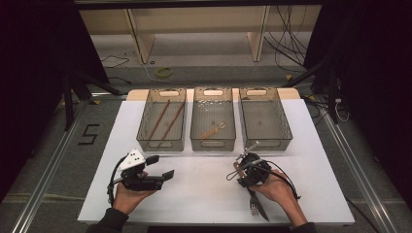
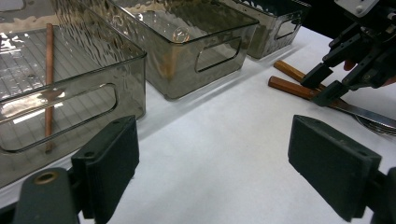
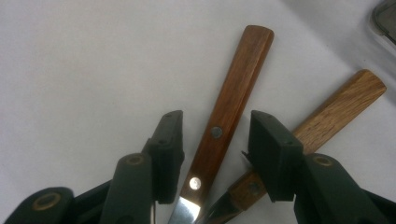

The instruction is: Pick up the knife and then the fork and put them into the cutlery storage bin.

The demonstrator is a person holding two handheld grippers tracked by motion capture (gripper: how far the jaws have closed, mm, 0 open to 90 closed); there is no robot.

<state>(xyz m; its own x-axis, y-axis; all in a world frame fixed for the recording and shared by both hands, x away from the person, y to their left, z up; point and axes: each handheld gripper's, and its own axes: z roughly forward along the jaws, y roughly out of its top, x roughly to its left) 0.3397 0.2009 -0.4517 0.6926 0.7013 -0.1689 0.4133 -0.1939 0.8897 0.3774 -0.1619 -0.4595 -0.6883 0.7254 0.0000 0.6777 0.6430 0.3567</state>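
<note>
On the white tabletop, seen from the high view, three smoky clear bins stand in a row at the far side: the left bin holds two chopsticks, the middle bin a small wooden-handled utensil, the right bin looks empty. The left gripper rests idle near the front left, jaws wide and holding nothing. The right gripper bends over a knife and a fork, whose metal ends trail toward the person's side. Around the table lie dark floor, cables and a pale shelf frame.

From the left gripper view, its own jaws frame bare white tabletop, while the right gripper hovers over the two wooden handles just in front of the bins.

In the right gripper view, the jaws stand at a narrow gap astride the darker handle of the knife, pads not yet pressing it; the lighter fork handle lies just outside one jaw. The knife looks light and stiff, its blade slick, so the riveted wooden handle seems the surest hold.
</note>
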